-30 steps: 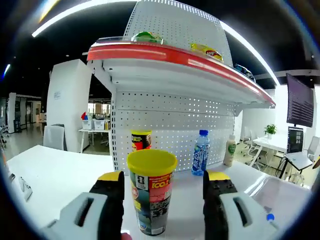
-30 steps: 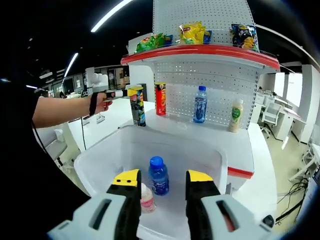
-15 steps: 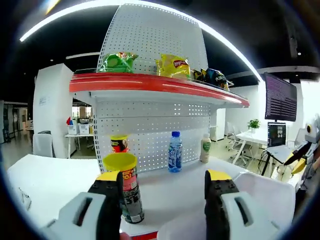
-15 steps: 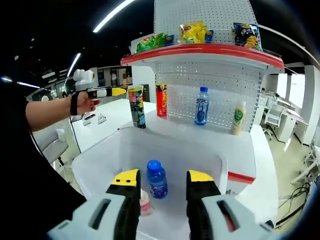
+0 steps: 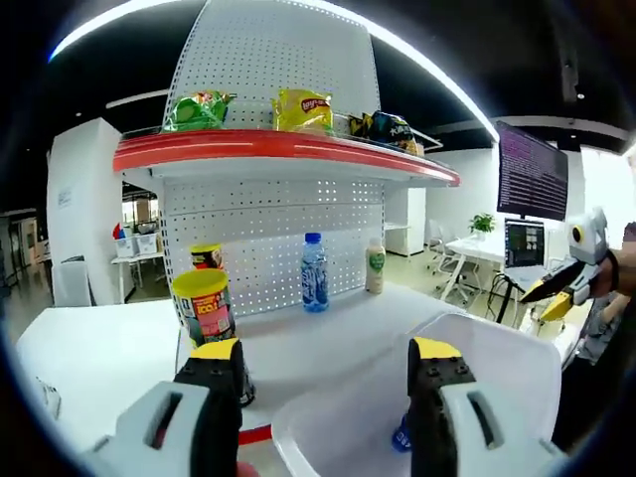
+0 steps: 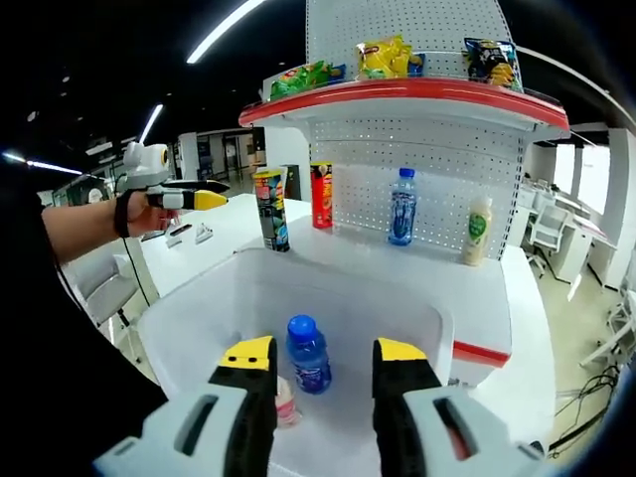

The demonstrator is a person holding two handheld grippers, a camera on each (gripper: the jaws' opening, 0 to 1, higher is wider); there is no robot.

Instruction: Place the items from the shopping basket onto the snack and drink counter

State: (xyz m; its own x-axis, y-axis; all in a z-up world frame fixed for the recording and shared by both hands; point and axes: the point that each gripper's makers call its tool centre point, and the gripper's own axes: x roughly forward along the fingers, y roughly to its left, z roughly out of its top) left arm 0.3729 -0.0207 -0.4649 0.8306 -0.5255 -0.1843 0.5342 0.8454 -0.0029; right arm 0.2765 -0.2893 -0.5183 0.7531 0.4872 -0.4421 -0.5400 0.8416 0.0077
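At lower centre of the right gripper view, your right gripper hangs with jaws wide and empty over the basket, framing the blue-capped bottle. Left gripper is likewise wide, empty. Judged step: next pick; descend and close on that bottle.

Not much actually readable here. The yellow-lidded can on the counter has a red label band with white letters that look like "ICO" (rest too small). The yellow chip bag on the top shelf has a red logo, but it's too blurry to read.
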